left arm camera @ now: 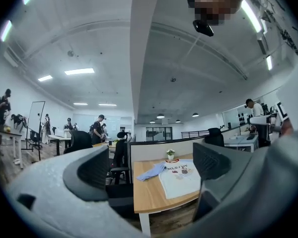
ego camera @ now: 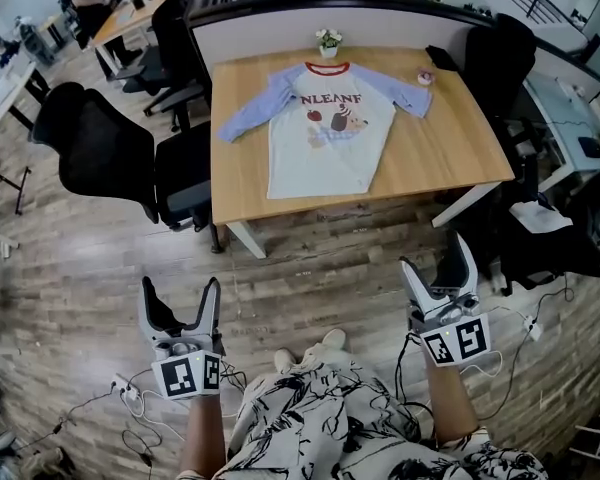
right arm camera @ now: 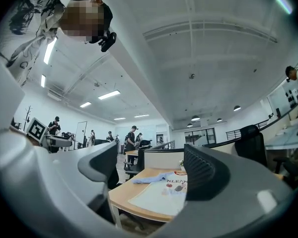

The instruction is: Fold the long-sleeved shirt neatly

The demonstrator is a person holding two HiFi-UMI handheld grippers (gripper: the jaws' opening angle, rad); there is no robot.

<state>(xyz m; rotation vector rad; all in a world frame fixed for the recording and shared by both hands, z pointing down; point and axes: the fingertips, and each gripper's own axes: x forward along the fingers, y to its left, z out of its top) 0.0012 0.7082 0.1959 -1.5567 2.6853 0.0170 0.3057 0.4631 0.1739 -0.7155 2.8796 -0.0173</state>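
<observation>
Currently both tools hang low over the wood floor (ego camera: 330,253), well short of the table (ego camera: 460,143).

- Left gripper (ego camera: 180,286): at 7 o'clock in the head view, marker cube toward the person. Jaws spread wide, with nothing between them. Its own view looks level through the gap at the table beyond.
- Right gripper (ego camera: 435,258): at 5 o'clock in the head view and tipped slightly upward. Jaws also spread wide and empty. Its own view shows the table edge and the garment far off between the fingers (right arm camera: 203,175).
- Long-sleeved shirt (ego camera: 327,128): at 12 o'clock from the person, flat on the tabletop, face up and unfolded. It has a pale body, light blue sleeves, a red neckband and a chest print. The collar is at the 12 o'clock end and the hem at 6 o'clock, near the front table edge. One sleeve runs out toward 8 o'clock, the other toward 3 o'clock. Neither tool touches it.
- Small potted plant (ego camera: 328,40): just past the collar at 12 o'clock, against the partition.
- Small pink object (ego camera: 425,77): beside the cuff at 3 o'clock; I cannot tell what it is.
- Black office chairs (ego camera: 90,153): at 9 o'clock from the table.
- Patterned clothing (ego camera: 330,413) of the person fills the bottom of the head view between the two forearms.
</observation>
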